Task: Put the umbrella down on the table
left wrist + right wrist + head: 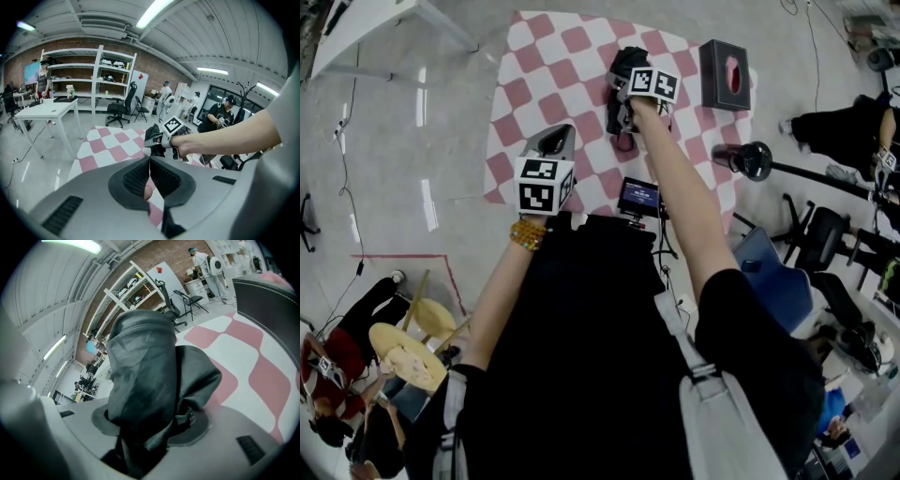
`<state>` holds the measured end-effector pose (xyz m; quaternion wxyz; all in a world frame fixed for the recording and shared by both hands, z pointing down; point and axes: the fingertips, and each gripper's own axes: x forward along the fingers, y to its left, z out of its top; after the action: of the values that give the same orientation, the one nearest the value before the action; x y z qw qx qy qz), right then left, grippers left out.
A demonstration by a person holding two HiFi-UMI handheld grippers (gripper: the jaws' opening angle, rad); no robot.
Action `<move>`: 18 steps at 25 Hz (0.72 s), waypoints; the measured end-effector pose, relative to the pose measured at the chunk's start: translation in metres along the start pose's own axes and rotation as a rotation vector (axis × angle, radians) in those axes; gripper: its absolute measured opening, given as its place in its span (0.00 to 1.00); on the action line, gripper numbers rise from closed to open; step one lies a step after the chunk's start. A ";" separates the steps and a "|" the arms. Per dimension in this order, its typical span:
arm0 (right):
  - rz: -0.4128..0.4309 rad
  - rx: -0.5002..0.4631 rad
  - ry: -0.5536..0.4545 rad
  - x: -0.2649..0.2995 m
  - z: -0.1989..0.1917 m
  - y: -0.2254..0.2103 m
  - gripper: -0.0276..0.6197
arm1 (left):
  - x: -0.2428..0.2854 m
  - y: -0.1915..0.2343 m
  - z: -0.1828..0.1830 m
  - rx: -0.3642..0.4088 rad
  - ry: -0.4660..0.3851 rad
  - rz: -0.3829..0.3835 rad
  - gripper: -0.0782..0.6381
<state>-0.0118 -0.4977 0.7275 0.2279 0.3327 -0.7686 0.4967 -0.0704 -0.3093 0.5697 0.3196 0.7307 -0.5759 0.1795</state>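
Note:
A folded black umbrella (628, 64) is at the far middle of the table under its pink-and-white checked cloth (534, 84). My right gripper (623, 96) reaches over it, and in the right gripper view the umbrella (145, 371) fills the space between the jaws of that gripper (150, 427), its fabric against both pads, low over the cloth (225, 348). My left gripper (548, 155) hangs over the cloth's near left part; its own view shows it (150, 171) shut with nothing in it. The same view shows the right gripper (161, 139) with the umbrella (151, 133).
A black box (725, 75) with a pink opening stands at the cloth's far right, close to the umbrella. A small lit screen (638, 197) sits at the table's near edge. A white table (375, 28) is at far left; people, chairs and stands surround.

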 end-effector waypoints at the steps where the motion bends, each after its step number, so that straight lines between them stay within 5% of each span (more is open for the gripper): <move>1: -0.002 0.001 0.002 0.001 0.000 0.000 0.38 | 0.000 0.001 0.000 -0.001 0.001 0.001 0.13; 18: -0.026 0.013 0.018 0.006 -0.003 -0.003 0.43 | 0.002 0.008 0.005 -0.004 0.006 -0.004 0.13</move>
<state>-0.0138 -0.4980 0.7349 0.2389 0.3397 -0.7588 0.5017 -0.0783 -0.3149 0.5692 0.3231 0.7306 -0.5740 0.1797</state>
